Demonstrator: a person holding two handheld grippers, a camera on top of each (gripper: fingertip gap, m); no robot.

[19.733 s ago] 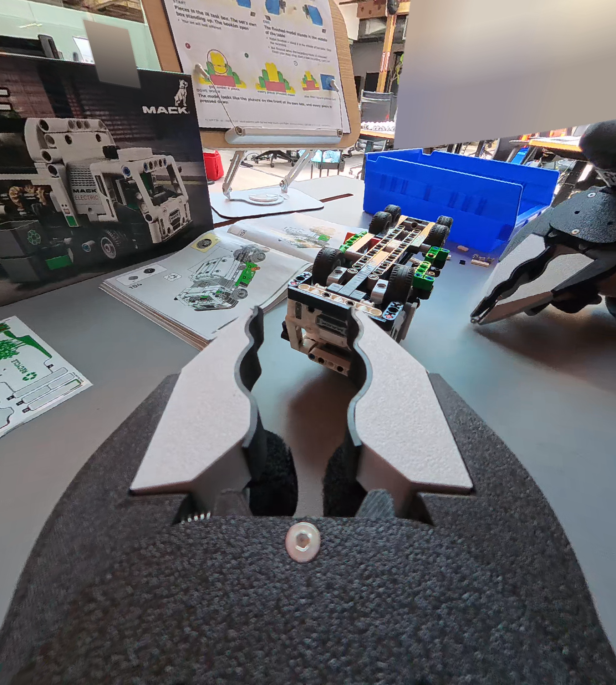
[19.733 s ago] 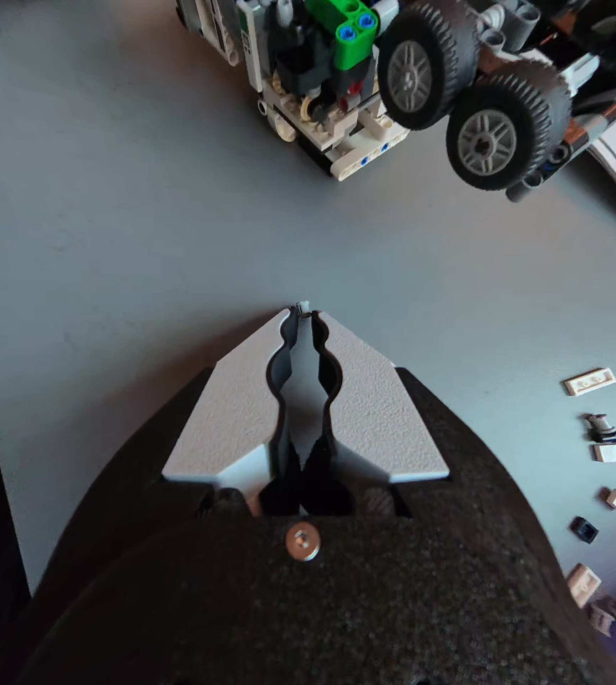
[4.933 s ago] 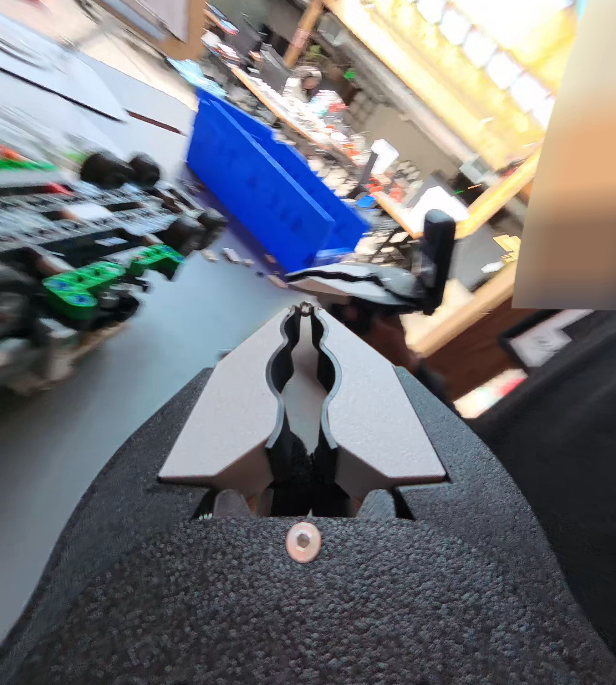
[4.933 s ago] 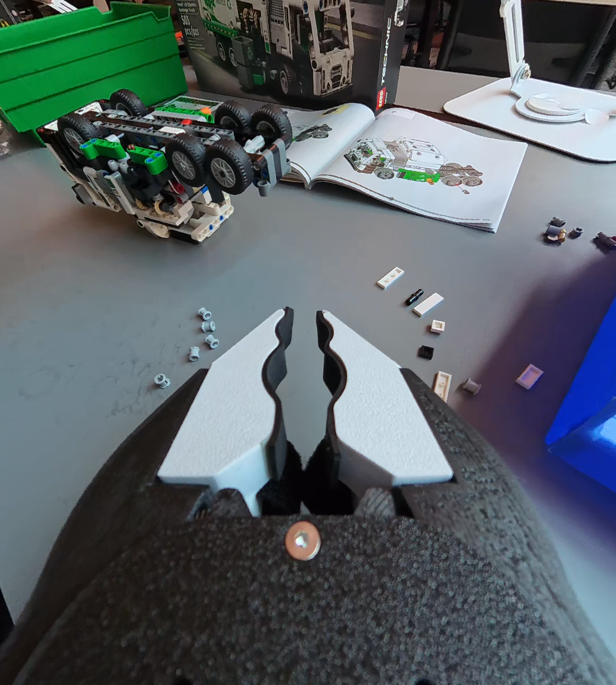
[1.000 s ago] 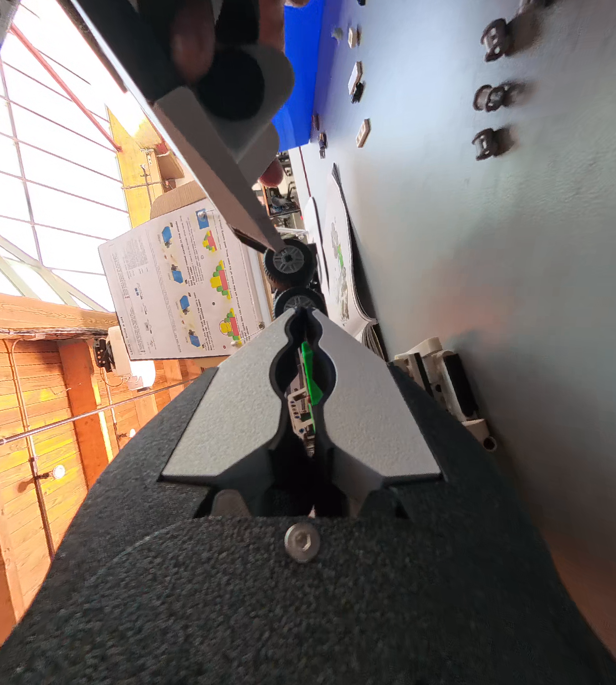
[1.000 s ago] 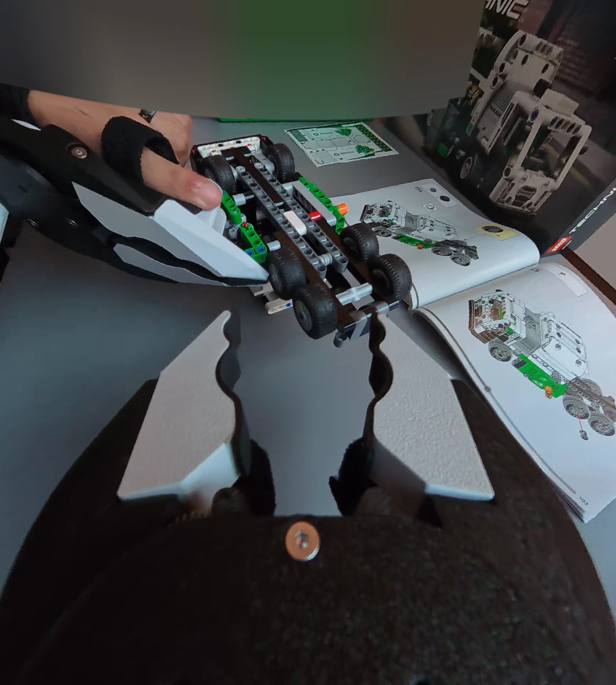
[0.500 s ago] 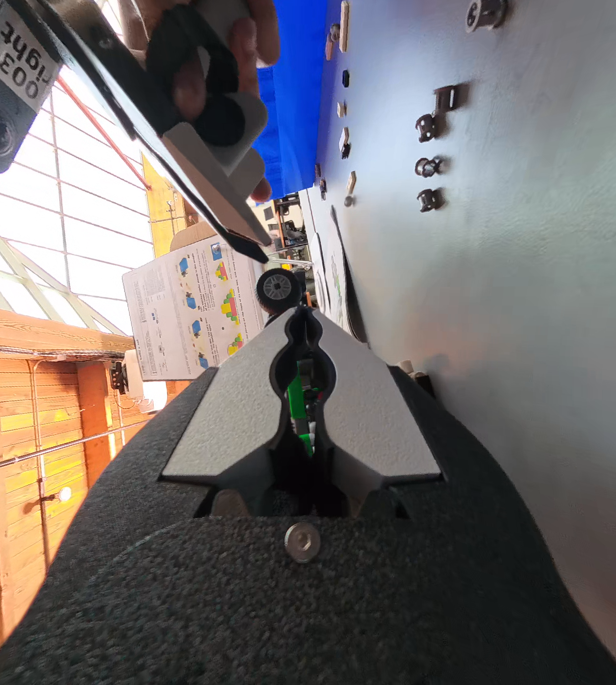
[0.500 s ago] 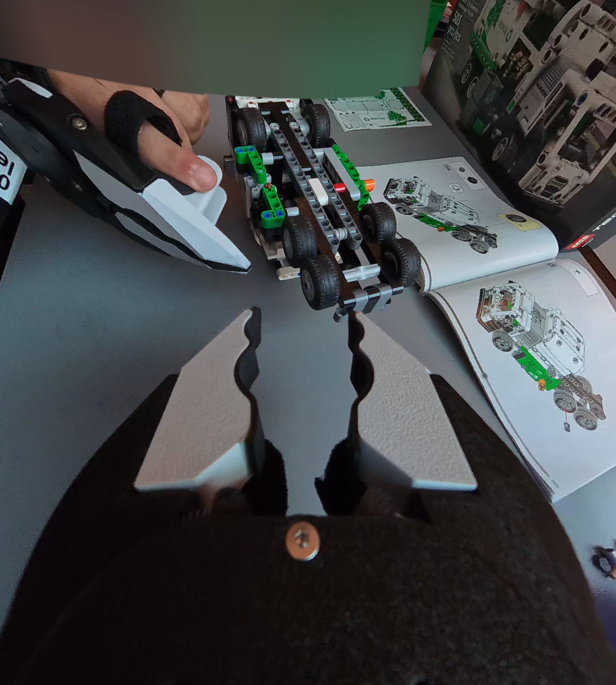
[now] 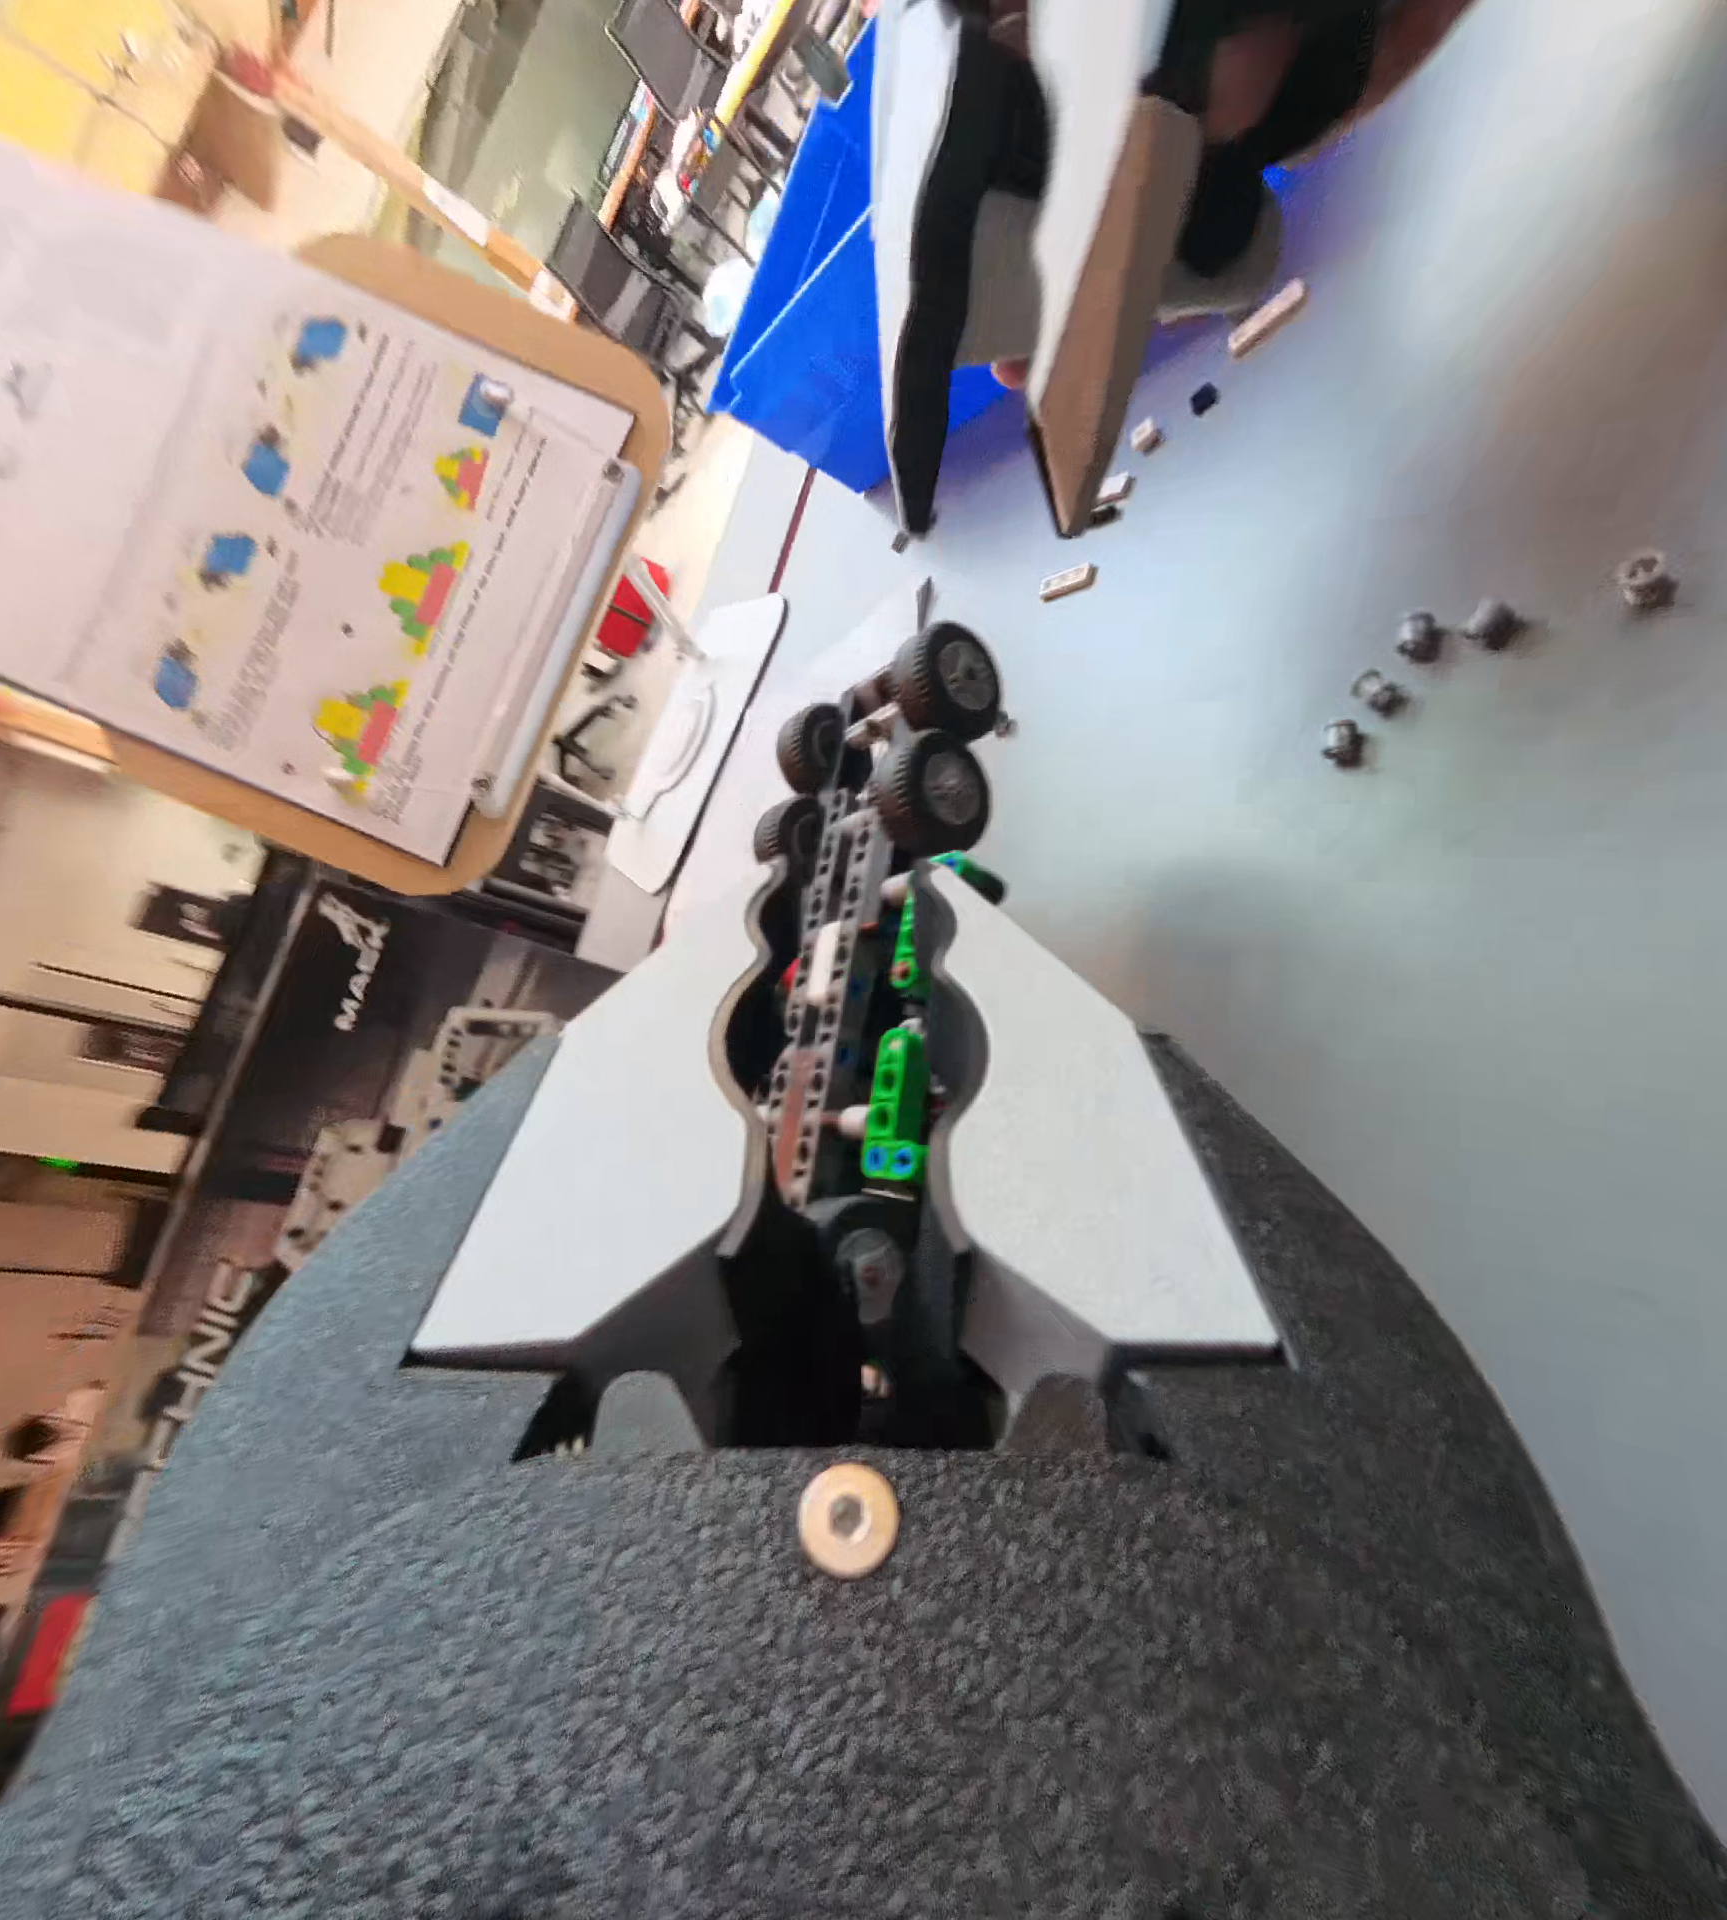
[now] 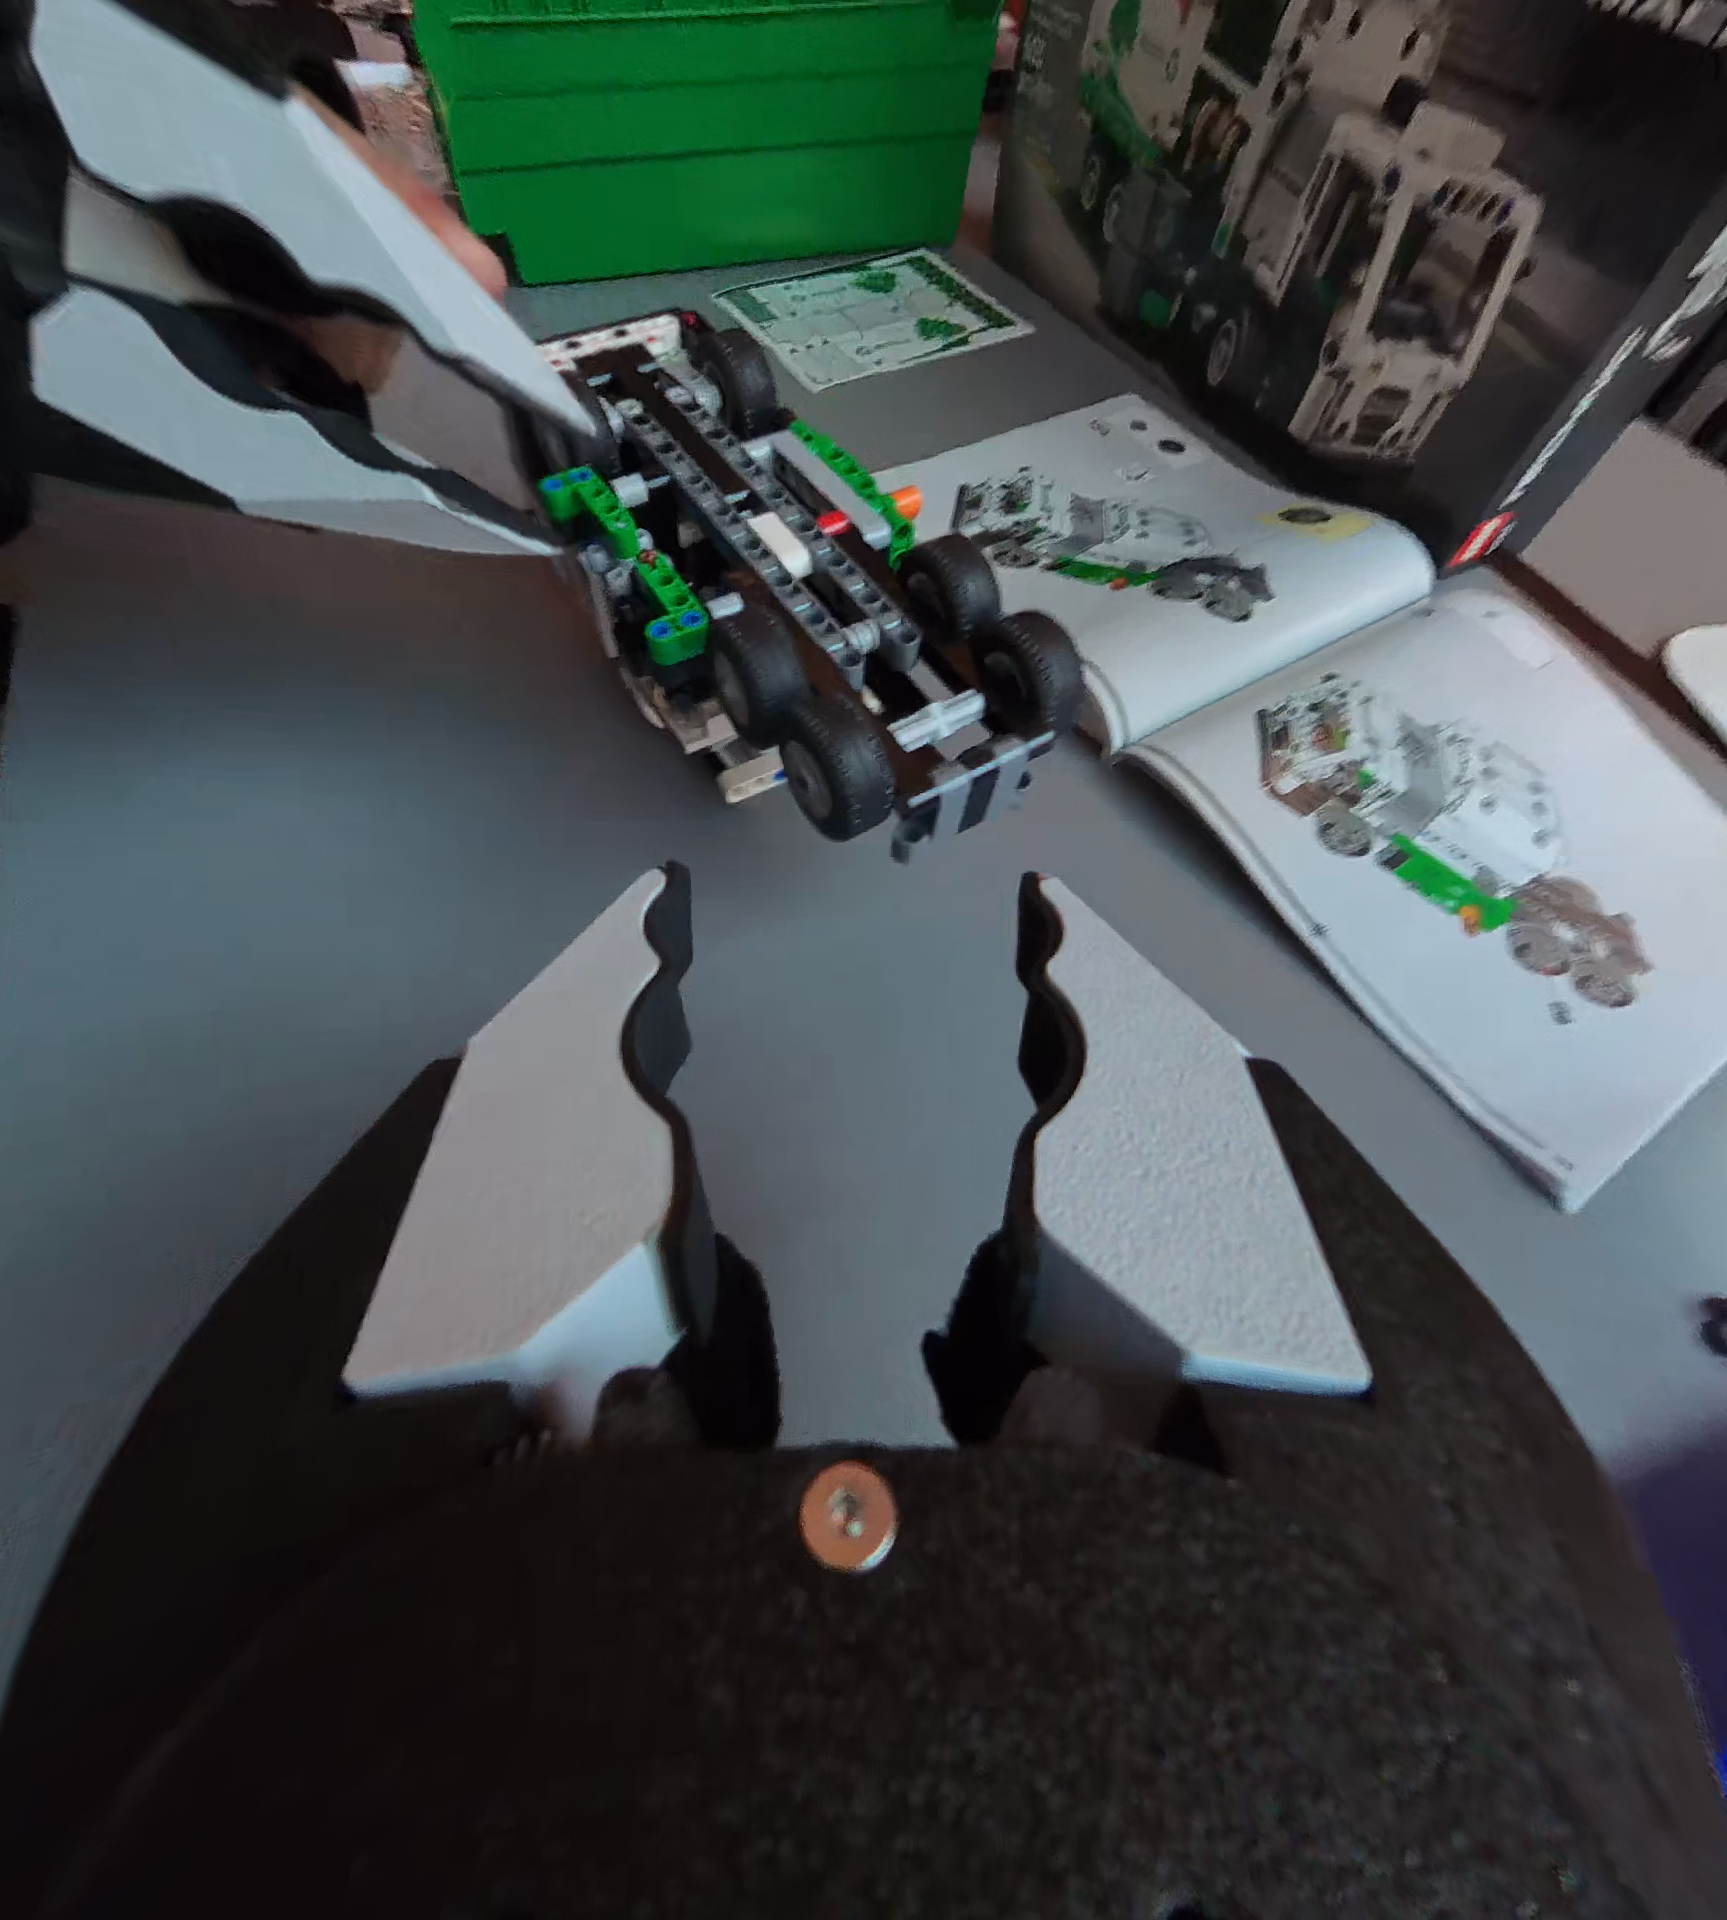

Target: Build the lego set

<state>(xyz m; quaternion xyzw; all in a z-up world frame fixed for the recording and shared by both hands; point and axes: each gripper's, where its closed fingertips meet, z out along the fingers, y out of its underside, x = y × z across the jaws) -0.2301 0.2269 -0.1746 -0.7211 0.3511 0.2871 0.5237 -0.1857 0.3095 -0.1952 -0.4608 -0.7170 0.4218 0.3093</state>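
The Lego truck chassis (image 10: pixel 786 592) lies upside down on the grey table, wheels up, with green parts along its side. My left gripper (image 9: pixel 843 883) is turned on its side with its jaws apart around the chassis (image 9: pixel 838 997), and one finger lies against a green part. It also shows in the right wrist view (image 10: pixel 547 478) at the chassis's front left. My right gripper (image 10: pixel 851 883) is open and empty, just short of the chassis's rear end. It hangs open over the table in the left wrist view (image 9: pixel 994 520).
The open instruction booklet (image 10: pixel 1358 831) lies right of the chassis, with the set's box (image 10: pixel 1358 208) and a green bin (image 10: pixel 703 135) behind. A sticker sheet (image 10: pixel 869 312) lies by the bin. Several small grey connectors (image 9: pixel 1420 634), small tiles (image 9: pixel 1067 582) and a blue bin (image 9: pixel 797 343) are nearby.
My left gripper was shut beside the chassis; it has opened and moved in around the chassis's side. My right gripper has opened a little wider and stayed behind the rear end.
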